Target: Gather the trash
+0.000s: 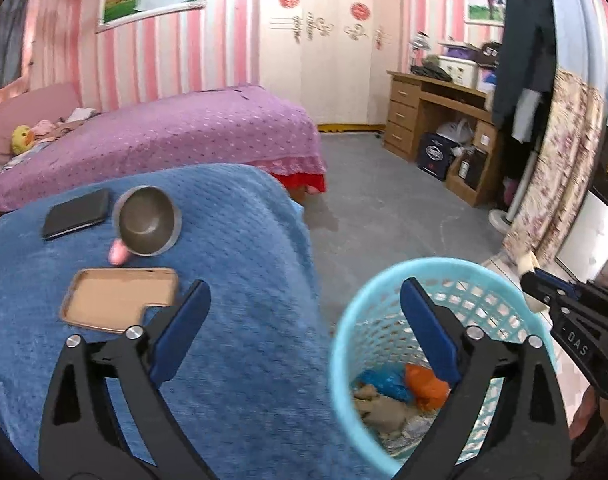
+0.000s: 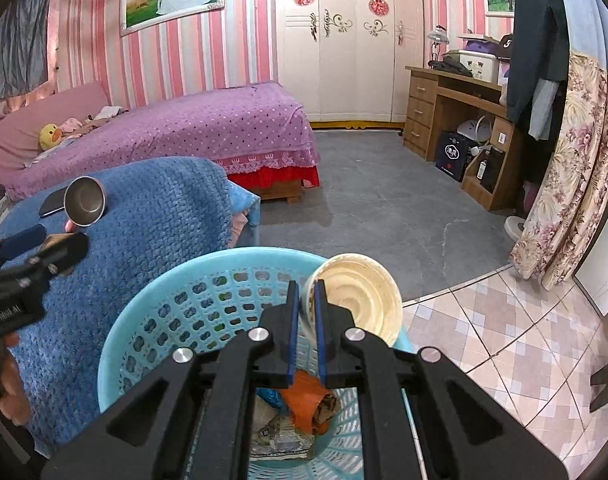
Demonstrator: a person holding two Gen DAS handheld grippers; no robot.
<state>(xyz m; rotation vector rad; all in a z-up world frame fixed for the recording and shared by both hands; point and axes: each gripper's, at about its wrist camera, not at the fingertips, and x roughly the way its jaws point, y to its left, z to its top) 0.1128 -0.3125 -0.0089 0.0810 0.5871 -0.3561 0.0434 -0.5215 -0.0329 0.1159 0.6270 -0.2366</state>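
**A:** ok so left wrist view first. What was the left gripper [image 1: 304, 300] doing?

**B:** Jaws were spread wide, nothing between them. It hung over the gap between the blue blanket [image 1: 232, 280] on the left and the basket [image 1: 344, 344] on the right. One finger sat over the blanket edge, the other over the basket's mouth.

**A:** Anything in the basket?

**B:** Yep, trash at the bottom: a blue wrapper [image 1: 384, 384], an orange one [image 1: 426, 386] and some tan crumpled paper [image 1: 378, 406]. On the blanket, further away, a metal cup [image 1: 148, 220] with a pink handle, a dark phone [image 1: 77, 213] to its left, and a tan phone case [image 1: 118, 300] nearer. The right gripper [image 1: 534, 280] poked in from the right edge, with something pale at its tips.

**A:** And the right wrist view?

**B:** Right gripper [image 2: 306, 308] was pinched on the rim of a cream paper bowl [image 2: 360, 296], jaws almost together with just the bowl wall between them. Bowl was tipped on its side, inside facing the camera, hanging over the far right rim of the basket [image 2: 152, 284]. Orange wrapper [image 2: 304, 400] showed down below. The left gripper [image 2: 44, 246] came in from the left over the blanket [image 2: 152, 216], with the cup [image 2: 84, 200] beyond it.
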